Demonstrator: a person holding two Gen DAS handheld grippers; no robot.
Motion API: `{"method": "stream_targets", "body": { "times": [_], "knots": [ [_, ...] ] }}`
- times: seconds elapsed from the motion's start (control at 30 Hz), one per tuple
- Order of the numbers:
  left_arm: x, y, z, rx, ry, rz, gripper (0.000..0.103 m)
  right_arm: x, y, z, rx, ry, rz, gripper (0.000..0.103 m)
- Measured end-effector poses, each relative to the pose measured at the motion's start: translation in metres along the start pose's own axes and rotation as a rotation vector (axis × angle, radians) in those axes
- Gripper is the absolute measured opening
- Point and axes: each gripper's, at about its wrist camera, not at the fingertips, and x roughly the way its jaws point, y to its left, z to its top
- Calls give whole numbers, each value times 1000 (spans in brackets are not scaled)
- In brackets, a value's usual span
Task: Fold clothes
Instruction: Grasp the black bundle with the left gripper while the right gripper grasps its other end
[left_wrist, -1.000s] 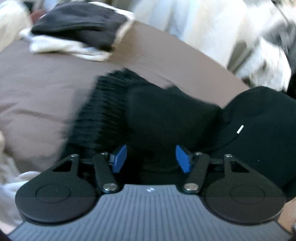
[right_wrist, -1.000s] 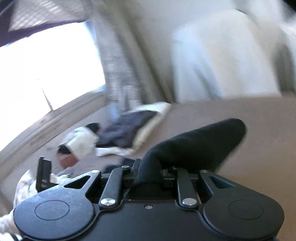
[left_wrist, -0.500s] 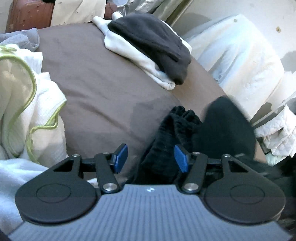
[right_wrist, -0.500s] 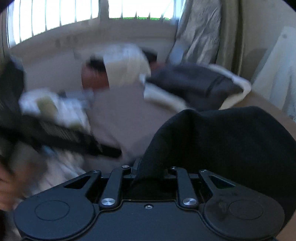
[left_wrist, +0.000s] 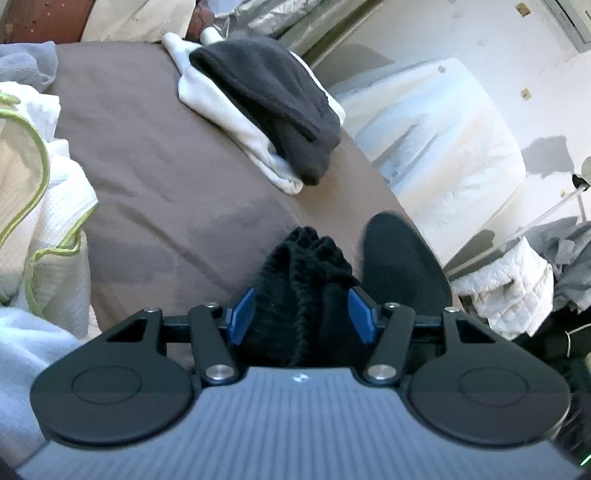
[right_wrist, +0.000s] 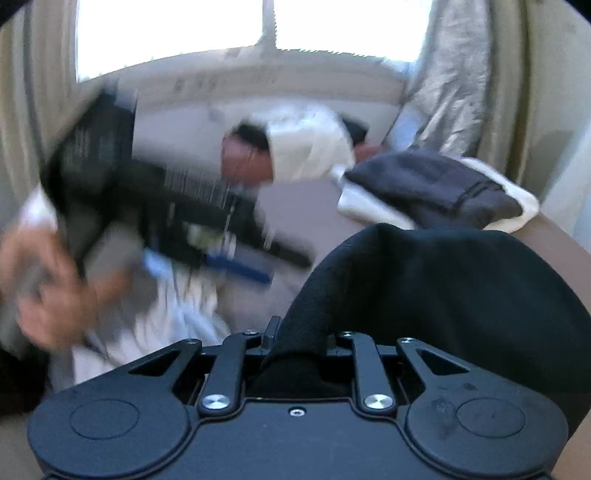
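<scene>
- The left gripper (left_wrist: 301, 314) has its blue-padded jaws spread apart, with the bunched ribbed edge of a black knit garment (left_wrist: 299, 273) lying loosely between them.
- The right gripper (right_wrist: 301, 341) is clamped tight on a fold of that same black garment (right_wrist: 443, 295), which drapes over its right side.
- The garment rests on the brown bedsheet (left_wrist: 155, 177).
- Further back sits a folded dark grey fleece on white cloth (left_wrist: 273, 96).
- A lime-trimmed white waffle towel (left_wrist: 44, 206) lies at left.
</scene>
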Motion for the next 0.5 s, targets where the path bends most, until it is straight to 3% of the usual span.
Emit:
{"method": "stream_targets", "body": {
  "times": [0.13, 0.33, 0.37, 0.5],
  "knots": [
    [9, -7, -7, 28, 36, -33, 55, 30, 19, -21, -36, 52, -33, 23],
    [41, -18, -17, 135, 244, 11, 60, 23, 24, -19, 2, 38, -102, 29],
    [45, -19, -19, 153, 263, 23, 68, 21, 25, -18, 14, 45, -108, 31],
    [49, -15, -23, 136, 264, 44, 72, 6, 37, -18, 10, 59, -100, 43]
  ]
}}
